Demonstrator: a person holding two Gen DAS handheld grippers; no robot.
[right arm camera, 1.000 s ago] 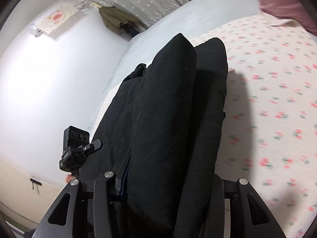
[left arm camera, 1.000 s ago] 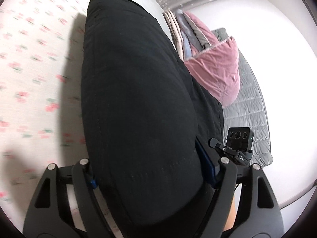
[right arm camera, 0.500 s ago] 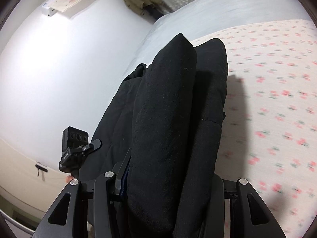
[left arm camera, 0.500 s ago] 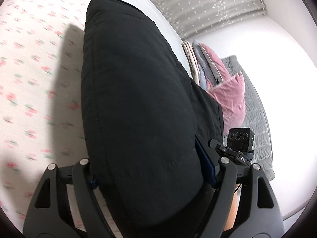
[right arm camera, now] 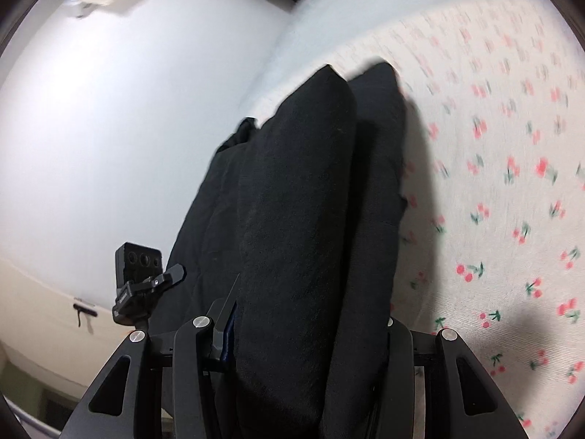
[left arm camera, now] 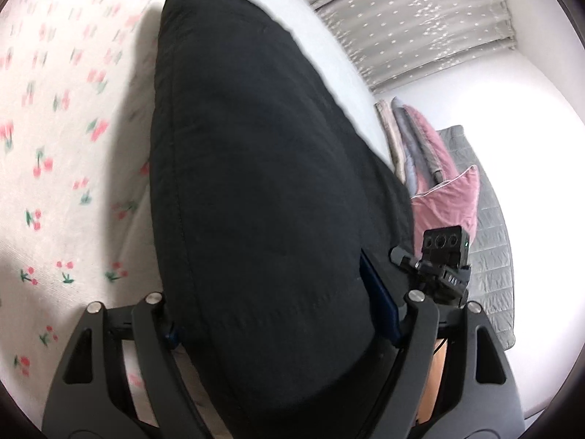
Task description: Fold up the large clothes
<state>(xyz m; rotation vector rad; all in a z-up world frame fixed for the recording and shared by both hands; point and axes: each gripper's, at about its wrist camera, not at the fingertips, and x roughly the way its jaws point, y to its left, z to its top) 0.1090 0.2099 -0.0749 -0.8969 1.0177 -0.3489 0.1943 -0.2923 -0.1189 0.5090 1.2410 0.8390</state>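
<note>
both ends of a thick black garment (left arm camera: 263, 190) clamped and carried above the cherry-print sheet (left arm camera: 55, 168), bulk bulging forward out of each claw. left gripper (left arm camera: 278, 314) spread wide around a fat fold and easing wider right now, fabric filling the gap and bearing on both sides; right gripper (right arm camera: 303, 336) at a middling width, squeezed on two stacked layers (right arm camera: 376, 190). likely trouble: with the left jaws loosening before the bundle meets the sheet, the fold could slump out and spring apart, undoing the stack; padded cloth pushes back, so a lopsided let-go would probably twist the pile. blur in both views hints at quick travel, which could drag a loose layer free. elsewhere: pink bedding (left arm camera: 449, 197) and a grey quilt (left arm camera: 490, 256) piled at the far side, starred curtain (left arm camera: 413, 18) behind, white wall (right arm camera: 128, 128) beside the right end, a small black sensor block (right arm camera: 137, 274) on the left gripper's mount. nothing lying on the open sheet ahead; only the pink pile crowding one edge.
</note>
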